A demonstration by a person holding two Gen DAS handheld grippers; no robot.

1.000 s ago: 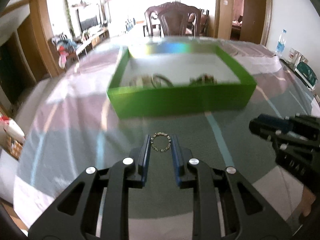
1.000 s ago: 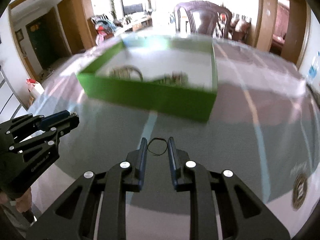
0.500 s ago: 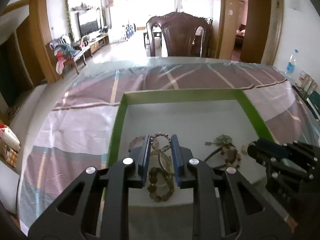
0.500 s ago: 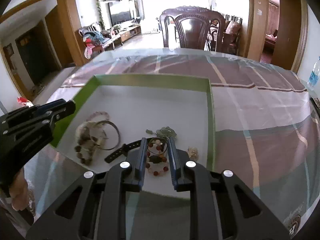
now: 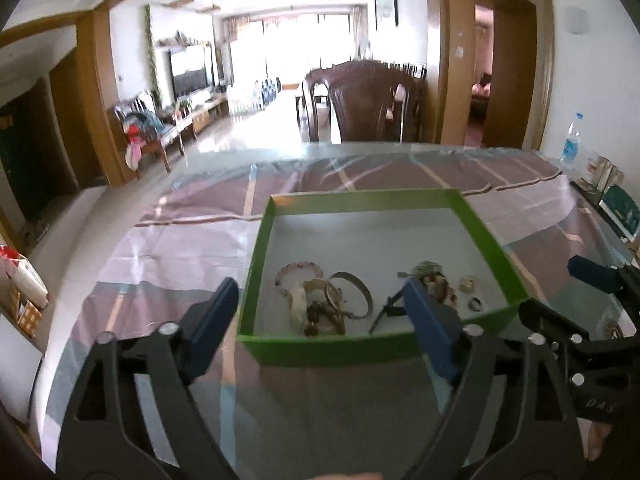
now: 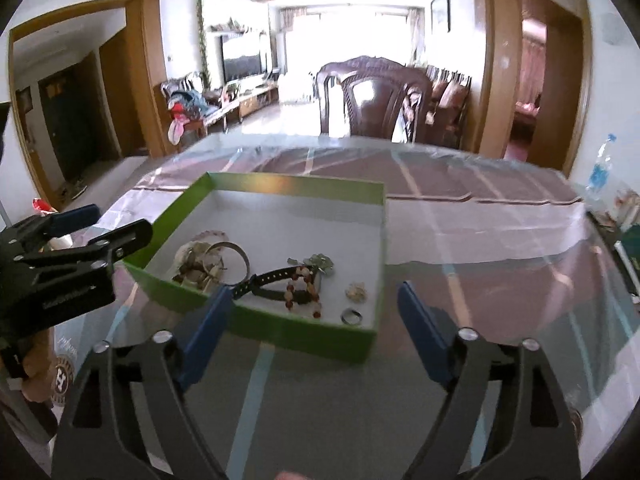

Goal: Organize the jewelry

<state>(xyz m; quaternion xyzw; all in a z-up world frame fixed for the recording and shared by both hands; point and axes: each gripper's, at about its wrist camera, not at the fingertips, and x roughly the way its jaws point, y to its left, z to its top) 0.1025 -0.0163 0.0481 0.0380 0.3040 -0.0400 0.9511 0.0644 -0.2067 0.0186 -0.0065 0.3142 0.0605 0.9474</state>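
— Right, where do the grippers stand?
— Both spread wide and holding nothing: my left gripper (image 5: 320,320) and right gripper (image 6: 316,332) hang just in front of the green box (image 5: 486,236).
— And the jewelry?
— Inside the box on the worktop (image 6: 480,240): a bangle (image 5: 352,292), beaded bracelet (image 6: 302,292), black strap (image 6: 268,278), small ring (image 6: 352,316) (near corner).

left tongs (image 5: 322,322) agape, green box (image 5: 324,346), jewelry (image 5: 320,304)
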